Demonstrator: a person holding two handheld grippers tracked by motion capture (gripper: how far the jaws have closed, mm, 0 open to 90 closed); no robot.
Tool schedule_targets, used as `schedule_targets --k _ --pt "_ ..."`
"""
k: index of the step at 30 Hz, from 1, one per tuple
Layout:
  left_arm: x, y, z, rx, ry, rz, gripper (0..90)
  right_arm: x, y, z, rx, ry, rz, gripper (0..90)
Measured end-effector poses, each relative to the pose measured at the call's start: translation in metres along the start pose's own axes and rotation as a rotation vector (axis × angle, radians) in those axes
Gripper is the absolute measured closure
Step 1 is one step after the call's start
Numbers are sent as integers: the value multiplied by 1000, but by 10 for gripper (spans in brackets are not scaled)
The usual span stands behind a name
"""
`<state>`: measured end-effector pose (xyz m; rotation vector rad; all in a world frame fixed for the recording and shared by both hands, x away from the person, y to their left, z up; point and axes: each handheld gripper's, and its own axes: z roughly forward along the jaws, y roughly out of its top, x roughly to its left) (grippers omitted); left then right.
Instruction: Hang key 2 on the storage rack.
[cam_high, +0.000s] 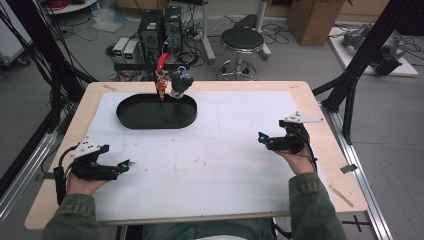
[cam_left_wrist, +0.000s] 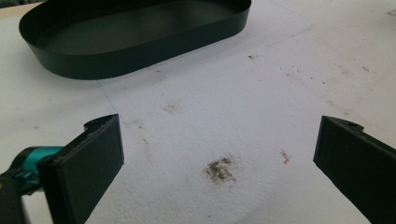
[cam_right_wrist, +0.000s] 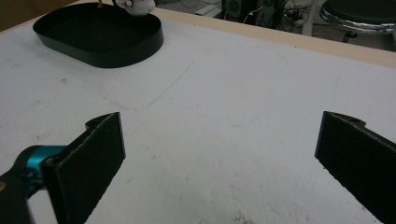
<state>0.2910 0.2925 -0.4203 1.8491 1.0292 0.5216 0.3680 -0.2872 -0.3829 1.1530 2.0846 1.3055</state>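
Note:
A black oval tray sits empty at the back left of the white mat. Behind its far rim stand a red-and-orange keychain and a small grey plush toy. My left gripper rests low at the front left, open, with bare mat between its jaws; the tray lies ahead of it. My right gripper hovers at the right side, open and empty, pointing toward the tray, where the plush toy peeks at the top edge.
A wooden table carries the mat, which has small dirt stains. Beyond the table stand a black stool, computer boxes, cables and a cardboard box. Black frame struts rise at the right.

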Motion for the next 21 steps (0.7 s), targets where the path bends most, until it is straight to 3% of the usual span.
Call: schedule_targets --k 6,12,15,21 --pt "0 -1 1 5 -2 -3 21 0 -21 -5 -17 -20 2 5" --pt "-1 -1 2 15 -3 -1 20 2 -33 -18 -92 -43 -16 5" --pt "-4 -1 5 28 -16 13 21 4 -37 -22 -105 -46 -35 6" --pt "-3 -1 4 16 -21 13 20 2 -39 -24 -119 -48 -14 5"
